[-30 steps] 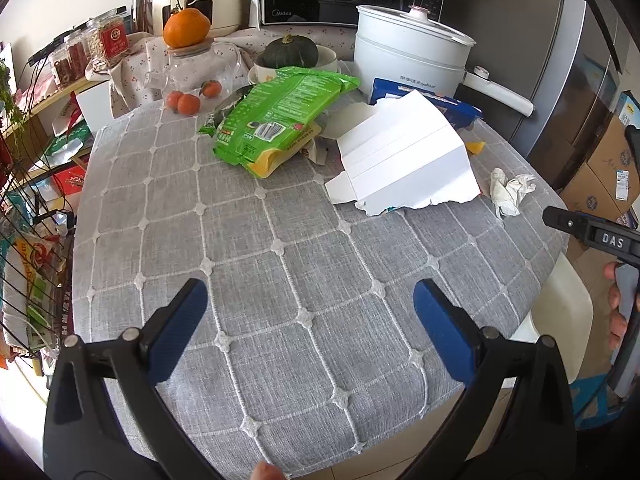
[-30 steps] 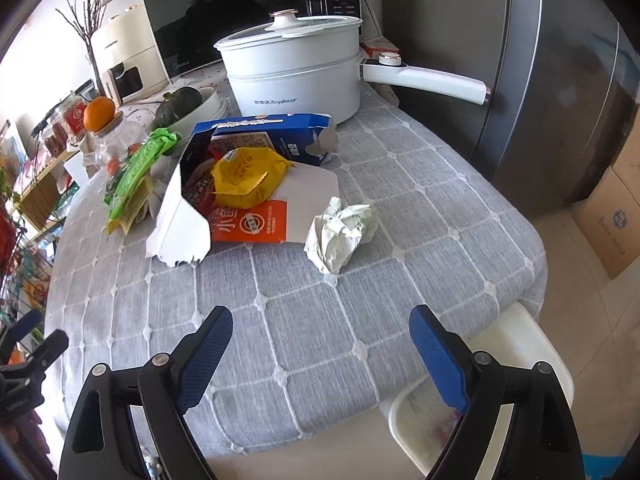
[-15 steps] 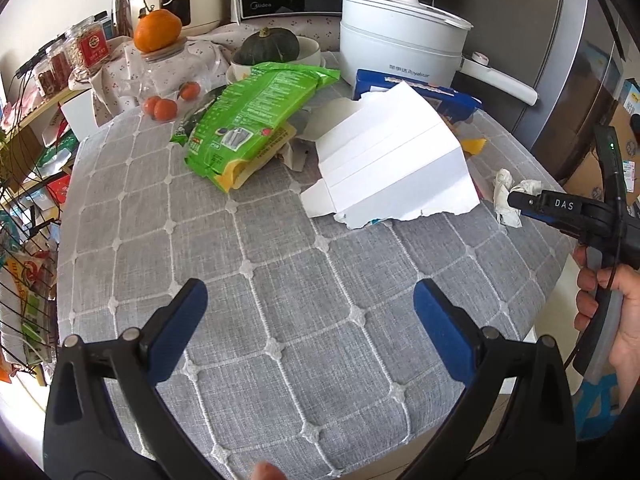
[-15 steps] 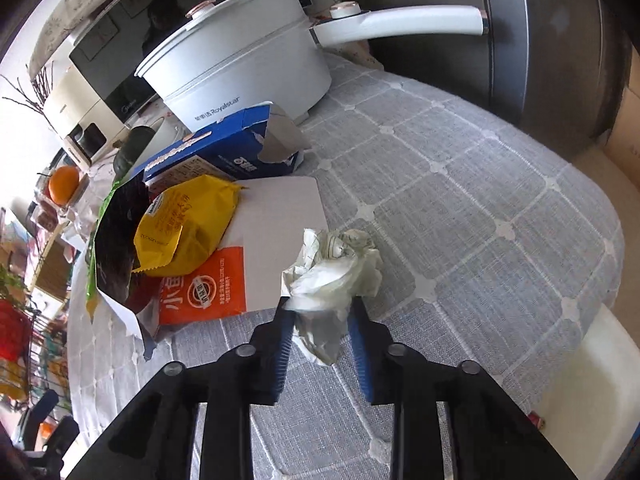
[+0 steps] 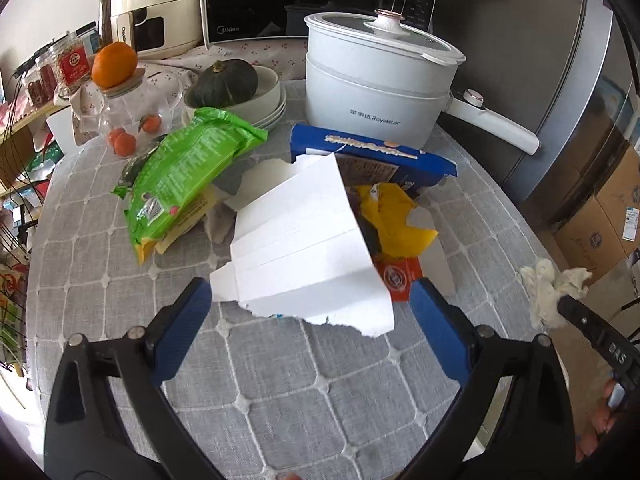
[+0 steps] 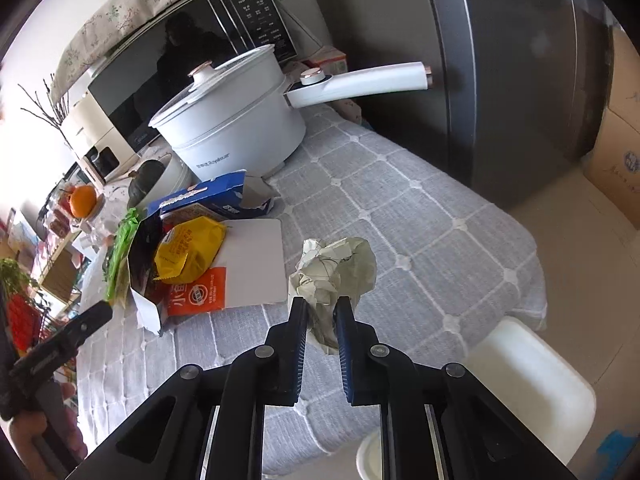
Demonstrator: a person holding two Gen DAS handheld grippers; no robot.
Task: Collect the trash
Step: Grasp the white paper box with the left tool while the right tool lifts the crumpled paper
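The crumpled ball of whitish paper is pinched between the blue pads of the right tool, and the jaws are closing on it, so it's grasped, with most of the wad sticking out past the fingertips. From the left wrist view the same wad is seen at the far right, off past the edge of the tabletop, which is covered with a grey cloth stitched in white squares.

The left tool is spread wide with nothing gripped, though its jaws are closing a little. It's hovering over the grey cloth, just in front of a torn white cardboard flap. That flap belongs to a ripped-open carton with an orange printed panel lying flat, and a crinkly yellow snack wrapper is resting on top of it. A flattened blue cardboard box is sitting just behind, touching the pile. To the left, a bright green plastic bag is leaning over some yellowish packaging.

Further back a white lidded electric pot with a long handle is parked, beside a dark green squash in a stack of pale bowls. An orange is perched on a glass jar. A pale plastic bin can be seen below the tabletop edge in the right wrist view.
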